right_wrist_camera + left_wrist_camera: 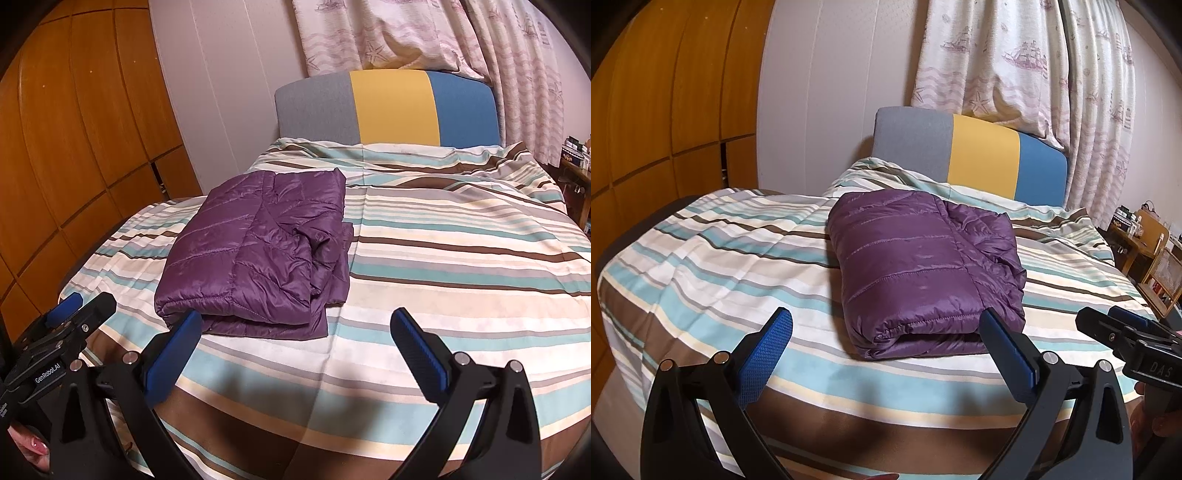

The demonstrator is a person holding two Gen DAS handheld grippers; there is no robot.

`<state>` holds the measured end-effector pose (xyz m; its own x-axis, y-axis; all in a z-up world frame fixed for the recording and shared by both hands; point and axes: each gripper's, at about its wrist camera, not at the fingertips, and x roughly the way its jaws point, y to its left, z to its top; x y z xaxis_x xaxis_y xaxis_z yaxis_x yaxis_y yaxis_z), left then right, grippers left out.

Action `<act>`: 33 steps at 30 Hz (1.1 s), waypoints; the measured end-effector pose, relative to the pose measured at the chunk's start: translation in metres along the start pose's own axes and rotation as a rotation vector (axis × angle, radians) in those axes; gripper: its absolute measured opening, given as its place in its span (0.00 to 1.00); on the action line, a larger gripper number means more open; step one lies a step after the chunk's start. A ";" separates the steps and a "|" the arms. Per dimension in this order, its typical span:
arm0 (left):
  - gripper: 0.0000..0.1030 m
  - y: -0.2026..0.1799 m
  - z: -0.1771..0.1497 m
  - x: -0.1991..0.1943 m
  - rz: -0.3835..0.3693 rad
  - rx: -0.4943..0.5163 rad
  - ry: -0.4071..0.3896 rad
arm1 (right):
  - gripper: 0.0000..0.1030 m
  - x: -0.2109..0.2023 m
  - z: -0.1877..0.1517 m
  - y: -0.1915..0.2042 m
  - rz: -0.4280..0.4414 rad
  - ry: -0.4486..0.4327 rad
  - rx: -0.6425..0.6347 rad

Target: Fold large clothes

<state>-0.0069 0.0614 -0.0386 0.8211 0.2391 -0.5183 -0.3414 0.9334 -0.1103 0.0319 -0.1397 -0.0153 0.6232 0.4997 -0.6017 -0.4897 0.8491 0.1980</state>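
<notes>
A purple quilted jacket (916, 266) lies folded into a thick rectangle on the striped bed cover (713, 266). It also shows in the right wrist view (258, 258), with rumpled folds on its right side. My left gripper (886, 321) is open and empty, held just before the jacket's near edge, apart from it. My right gripper (295, 325) is open and empty, to the right of the jacket's near corner. The right gripper shows at the right edge of the left wrist view (1123, 325); the left gripper shows at the left edge of the right wrist view (79, 306).
The bed has a grey, yellow and blue headboard (388, 107) at the far end. A wooden wardrobe (74, 147) stands to the left. Patterned curtains (1034, 66) hang behind. Wooden furniture with small items (1145, 243) stands to the right of the bed.
</notes>
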 end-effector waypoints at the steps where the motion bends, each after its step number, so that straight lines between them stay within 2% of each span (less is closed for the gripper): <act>1: 0.97 0.000 0.000 0.000 0.000 0.000 0.002 | 0.98 0.000 0.000 0.000 0.001 -0.001 0.000; 33: 0.97 -0.002 -0.004 0.003 -0.008 0.000 0.012 | 0.98 -0.001 -0.001 -0.003 -0.001 -0.005 0.011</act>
<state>-0.0057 0.0590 -0.0438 0.8181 0.2288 -0.5275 -0.3351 0.9353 -0.1140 0.0319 -0.1430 -0.0164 0.6266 0.4998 -0.5979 -0.4825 0.8513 0.2060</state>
